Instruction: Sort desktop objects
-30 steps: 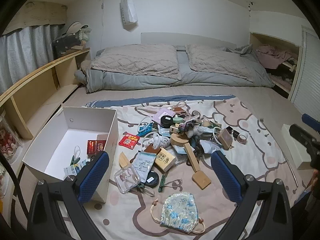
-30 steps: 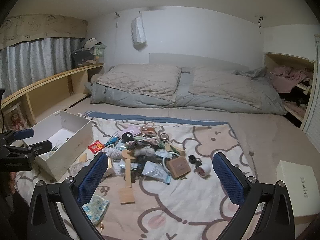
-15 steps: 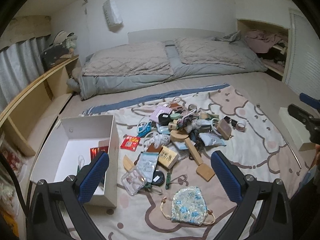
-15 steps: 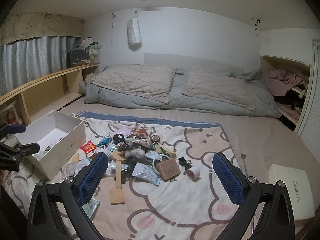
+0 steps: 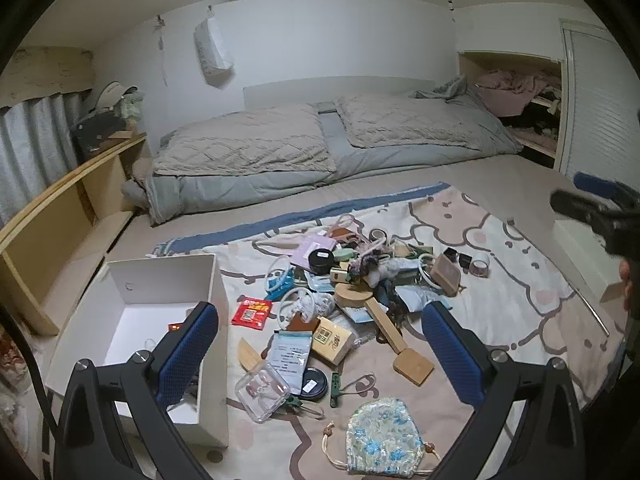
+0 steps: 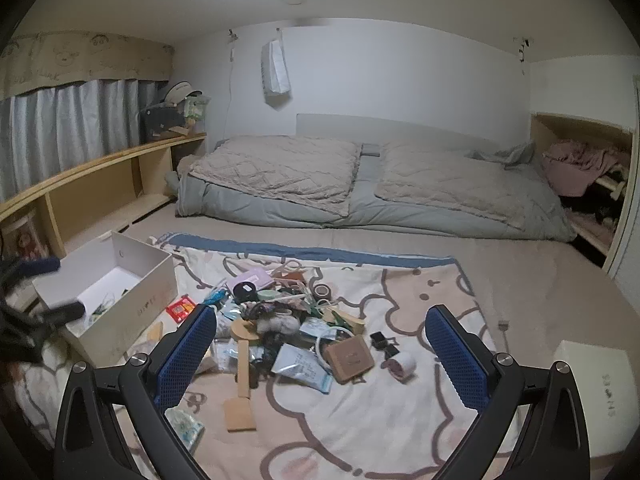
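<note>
A heap of small objects [image 5: 360, 280] lies on a cartoon-print blanket [image 5: 520, 304]: a wooden paddle [image 5: 384, 324], a red packet [image 5: 252, 311], a clear plastic case [image 5: 262, 390], a floral pouch [image 5: 380, 438], a brown square box [image 6: 348, 358] and a tape roll [image 6: 400, 365]. An open white box [image 5: 160, 276] stands left of the heap with a few items inside. My left gripper [image 5: 320, 354] hovers open over the heap's near side, holding nothing. My right gripper [image 6: 322, 356] is open above the heap's right half, also holding nothing.
A bed with grey quilts [image 6: 360, 184] fills the back. Wooden shelves [image 6: 100, 184] run along the left wall. A white lidded box [image 6: 596, 380] sits at the blanket's right. The white box [image 6: 136, 312] borders the heap on its left.
Both views have tilted up and drawn back from the heap, so more wall and ceiling show. Both grippers stayed open and took hold of nothing.
</note>
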A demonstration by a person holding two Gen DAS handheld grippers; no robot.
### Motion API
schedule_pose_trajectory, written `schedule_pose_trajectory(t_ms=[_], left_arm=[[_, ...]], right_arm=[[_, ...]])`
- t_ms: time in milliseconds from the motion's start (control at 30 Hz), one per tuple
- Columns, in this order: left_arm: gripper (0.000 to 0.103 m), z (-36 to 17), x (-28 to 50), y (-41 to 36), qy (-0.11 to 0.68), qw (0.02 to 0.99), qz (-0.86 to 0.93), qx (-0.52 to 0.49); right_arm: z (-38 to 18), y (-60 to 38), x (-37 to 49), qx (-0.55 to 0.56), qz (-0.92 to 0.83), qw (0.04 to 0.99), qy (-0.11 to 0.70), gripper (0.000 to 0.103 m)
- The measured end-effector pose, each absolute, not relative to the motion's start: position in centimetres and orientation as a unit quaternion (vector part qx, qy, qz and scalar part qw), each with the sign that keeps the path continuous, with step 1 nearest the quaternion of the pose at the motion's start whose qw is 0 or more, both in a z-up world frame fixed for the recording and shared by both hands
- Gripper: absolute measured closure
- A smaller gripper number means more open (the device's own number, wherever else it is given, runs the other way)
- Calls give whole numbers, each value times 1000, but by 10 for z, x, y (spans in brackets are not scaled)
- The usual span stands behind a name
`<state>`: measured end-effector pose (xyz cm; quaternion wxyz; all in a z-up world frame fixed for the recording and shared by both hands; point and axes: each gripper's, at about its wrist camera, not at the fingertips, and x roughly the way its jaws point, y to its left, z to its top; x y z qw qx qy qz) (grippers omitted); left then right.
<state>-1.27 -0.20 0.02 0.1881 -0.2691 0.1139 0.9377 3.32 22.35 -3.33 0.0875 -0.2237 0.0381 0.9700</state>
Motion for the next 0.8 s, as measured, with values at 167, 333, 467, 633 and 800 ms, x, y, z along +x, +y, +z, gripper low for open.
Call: schedule_pose_trajectory(t_ms=[167, 333, 467, 633, 800], left_arm=[[1, -22, -22, -2, 115, 206, 929, -285], [1, -48, -28, -6, 111, 211, 918, -317], [1, -66, -30, -9, 116, 214, 910, -336], [1, -87, -25, -12, 128, 223, 900, -352], [1, -109, -22, -9, 140, 237, 884, -378]], right_arm=[[-43, 222, 15, -229, 968, 83, 55, 0], [-64, 213, -5, -245, 965, 72, 60, 0], [-87, 203, -20, -257, 963, 62, 44, 0], [-117, 191, -35, -289, 956, 36, 44, 0], [-150, 176, -47, -342, 939, 13, 33, 0]])
